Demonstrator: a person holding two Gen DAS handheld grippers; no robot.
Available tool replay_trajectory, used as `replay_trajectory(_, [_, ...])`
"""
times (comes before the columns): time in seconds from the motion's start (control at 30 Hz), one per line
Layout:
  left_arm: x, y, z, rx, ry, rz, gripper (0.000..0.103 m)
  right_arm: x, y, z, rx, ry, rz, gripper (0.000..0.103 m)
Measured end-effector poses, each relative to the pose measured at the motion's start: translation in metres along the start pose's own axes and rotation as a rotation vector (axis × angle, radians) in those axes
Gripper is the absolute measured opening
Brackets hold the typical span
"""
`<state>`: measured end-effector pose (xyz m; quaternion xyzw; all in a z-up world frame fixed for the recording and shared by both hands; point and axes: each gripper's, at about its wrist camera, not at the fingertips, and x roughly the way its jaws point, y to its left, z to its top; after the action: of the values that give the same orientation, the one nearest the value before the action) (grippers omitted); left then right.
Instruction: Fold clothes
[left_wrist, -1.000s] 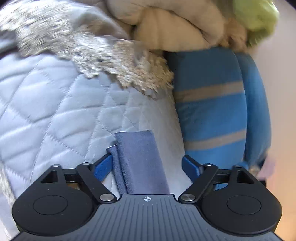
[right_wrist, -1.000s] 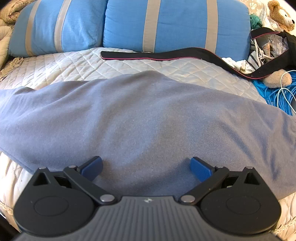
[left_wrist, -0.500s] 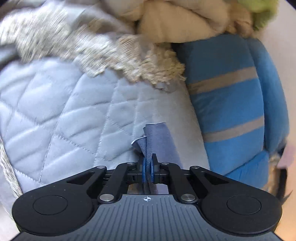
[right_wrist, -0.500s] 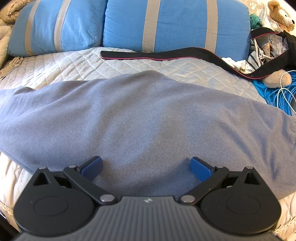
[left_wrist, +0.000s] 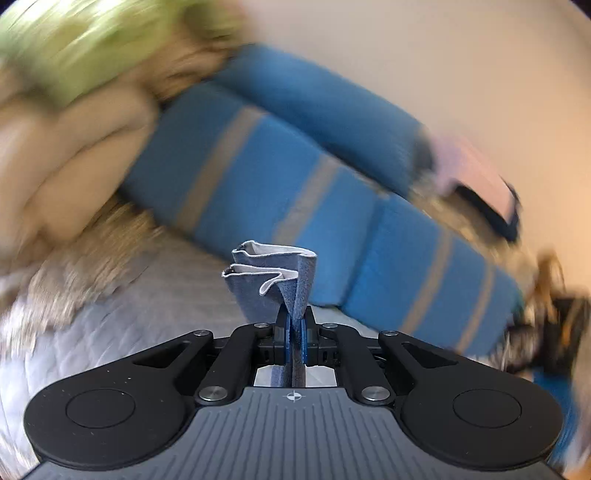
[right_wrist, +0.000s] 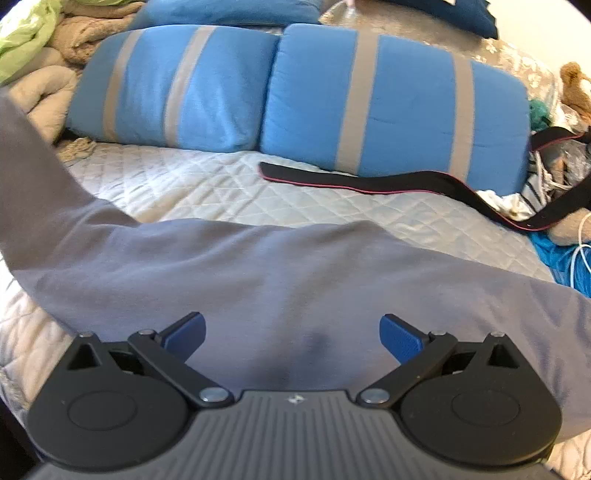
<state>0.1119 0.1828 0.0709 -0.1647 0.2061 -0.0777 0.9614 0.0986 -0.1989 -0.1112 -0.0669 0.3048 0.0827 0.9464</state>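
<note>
Jaws pinching soft, pleated grey garment (left_wrist: 273, 284)

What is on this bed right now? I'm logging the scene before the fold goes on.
grey garment: one, grey, spread across the quilt, one corner lifted at left
quilted bedspread: one, pale grey, under everything
striped pillows: two, blue with grey bands, at the head
black strap: one, black with pink edge, before the right pillow
beige blanket: one, far left
green cloth: one, top left
blue cable: one bundle, right edge
left hand-held gripper: shut on the garment's corner
right hand-held gripper: open, above the garment
</note>
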Motion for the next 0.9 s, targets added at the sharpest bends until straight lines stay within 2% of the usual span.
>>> replay_trajectory(0.13, [0.007,-0.065,-0.006,0.195,0.015,-0.054,0.005,0.003,0.002,0.002,0.020,0.033,0.009,0.103])
replay_trajectory(0.43, [0.046,-0.165,-0.038,0.341,0.138,-0.212,0.005,-0.006,-0.018,0.004,0.076,0.051,-0.018,0.103])
replay_trajectory(0.6, [0.077,-0.205,-0.066,0.454,0.247,-0.242,0.007,-0.008,-0.038,0.000,0.148,0.099,-0.031,0.103])
replay_trajectory(0.63, [0.084,-0.210,-0.070,0.479,0.283,-0.238,0.011,-0.009,-0.041,-0.002,0.160,0.109,-0.030,0.103])
replay_trajectory(0.7, [0.093,-0.216,-0.073,0.504,0.339,-0.244,0.028,-0.010,-0.047,-0.005,0.171,0.127,-0.029,0.103])
replay_trajectory(0.77, [0.095,-0.213,-0.070,0.475,0.337,-0.273,0.052,-0.011,-0.050,-0.008,0.171,0.138,-0.027,0.103])
replay_trajectory(0.87, [0.092,-0.199,-0.062,0.420,0.301,-0.286,0.068,-0.010,-0.053,-0.010,0.168,0.151,-0.018,0.103])
replay_trajectory(0.9, [0.091,-0.194,-0.059,0.413,0.299,-0.281,0.069,-0.010,-0.053,-0.010,0.163,0.153,-0.017,0.103])
